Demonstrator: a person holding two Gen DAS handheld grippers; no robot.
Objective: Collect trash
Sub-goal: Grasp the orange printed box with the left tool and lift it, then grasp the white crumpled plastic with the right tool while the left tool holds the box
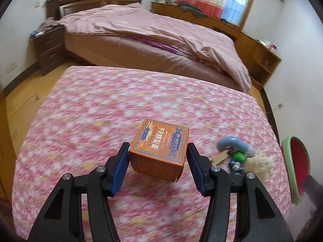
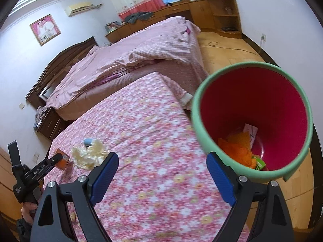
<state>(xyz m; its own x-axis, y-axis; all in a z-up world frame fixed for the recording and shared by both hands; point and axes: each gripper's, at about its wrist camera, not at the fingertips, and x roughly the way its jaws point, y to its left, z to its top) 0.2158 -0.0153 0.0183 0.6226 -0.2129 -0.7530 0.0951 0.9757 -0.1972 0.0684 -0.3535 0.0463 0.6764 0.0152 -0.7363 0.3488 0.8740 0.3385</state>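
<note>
left gripper (image 1: 158, 154) pinches orange box (image 1: 159, 151) above floral table (image 1: 101, 109) | right gripper (image 2: 162, 176) spread, empty | only right wrist view shows wrappers inside bin (image 2: 203, 92) | blurred scraps (image 1: 236, 155) unclear

Lower left of the flowered mattress (image 1: 84, 121) lies open; at lower right, clutter (image 1: 238, 153) crowds beside the bin (image 1: 290, 161).

White walls, wooden floor (image 2: 228, 54), dark-headboard bed (image 1: 151, 38) under pink striped bedding, curtained window (image 1: 236, 2), perhaps daylit
</note>
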